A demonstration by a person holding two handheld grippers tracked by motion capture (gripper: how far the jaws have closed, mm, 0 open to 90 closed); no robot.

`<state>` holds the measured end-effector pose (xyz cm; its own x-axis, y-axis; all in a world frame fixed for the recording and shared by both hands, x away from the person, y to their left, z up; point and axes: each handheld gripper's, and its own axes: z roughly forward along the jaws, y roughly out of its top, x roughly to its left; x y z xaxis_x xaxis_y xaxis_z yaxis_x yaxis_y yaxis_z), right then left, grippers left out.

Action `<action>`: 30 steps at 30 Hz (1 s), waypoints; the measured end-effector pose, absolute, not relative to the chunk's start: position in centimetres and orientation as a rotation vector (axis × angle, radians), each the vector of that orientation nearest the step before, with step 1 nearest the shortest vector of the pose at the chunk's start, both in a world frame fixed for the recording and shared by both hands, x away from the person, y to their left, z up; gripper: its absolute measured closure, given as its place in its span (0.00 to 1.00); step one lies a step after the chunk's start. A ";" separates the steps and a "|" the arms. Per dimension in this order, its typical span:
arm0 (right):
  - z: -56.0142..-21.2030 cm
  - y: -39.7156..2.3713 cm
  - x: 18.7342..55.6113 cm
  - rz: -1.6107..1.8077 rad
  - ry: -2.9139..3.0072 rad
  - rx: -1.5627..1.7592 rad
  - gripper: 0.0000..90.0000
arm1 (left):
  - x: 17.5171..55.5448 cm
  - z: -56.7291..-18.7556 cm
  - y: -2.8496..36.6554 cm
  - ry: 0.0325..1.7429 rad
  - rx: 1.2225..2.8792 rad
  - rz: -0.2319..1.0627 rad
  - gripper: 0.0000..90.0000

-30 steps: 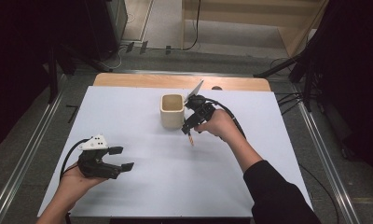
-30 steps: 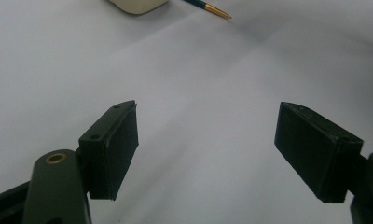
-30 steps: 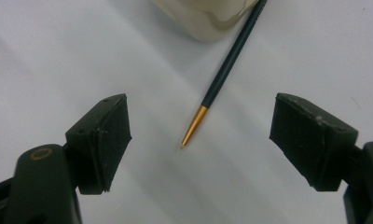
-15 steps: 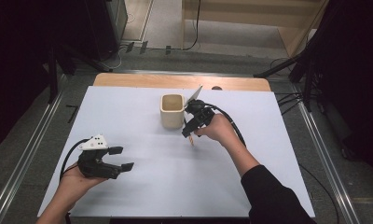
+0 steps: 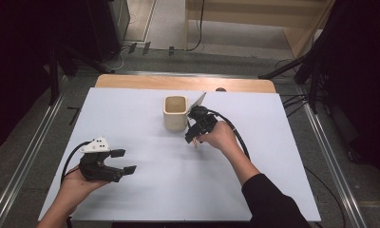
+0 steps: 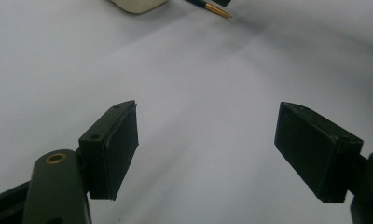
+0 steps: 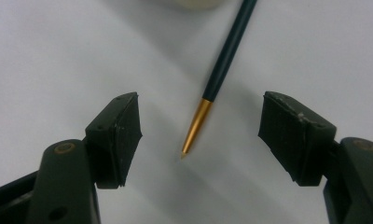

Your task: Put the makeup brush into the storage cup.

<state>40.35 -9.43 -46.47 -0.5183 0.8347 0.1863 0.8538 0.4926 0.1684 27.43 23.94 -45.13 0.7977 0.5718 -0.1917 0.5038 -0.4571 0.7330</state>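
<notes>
The right gripper (image 5: 194,135) hangs beside the cream cup (image 5: 175,112), its 2 jaws spread wide either side of a dark pen (image 7: 216,84) with a gold tip, not touching it; the pen lies on the white table (image 5: 254,190). The left gripper (image 5: 124,161) rests near the front edge, jaws parted and empty.

Slim dark pen (image 7: 226,51) with gold tip (image 7: 196,127), lying on the white table (image 5: 131,118) just right of the cream square cup (image 5: 175,112), near the middle of the far edge, tip pointing toward the near edge
</notes>
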 end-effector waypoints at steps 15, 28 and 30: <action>-47.9 -8.7 39.1 -0.309 -2.652 -1.691 0.48 | 27.4 -45.1 24.0 0.798 2.139 0.105 0.25; -48.0 -8.0 38.7 -0.286 -2.725 -1.722 0.59 | 27.4 -45.1 24.0 0.801 2.142 0.101 0.25; -47.9 -7.8 38.7 -0.283 -2.730 -1.717 0.62 | 27.5 -45.1 24.0 0.800 2.140 0.100 0.25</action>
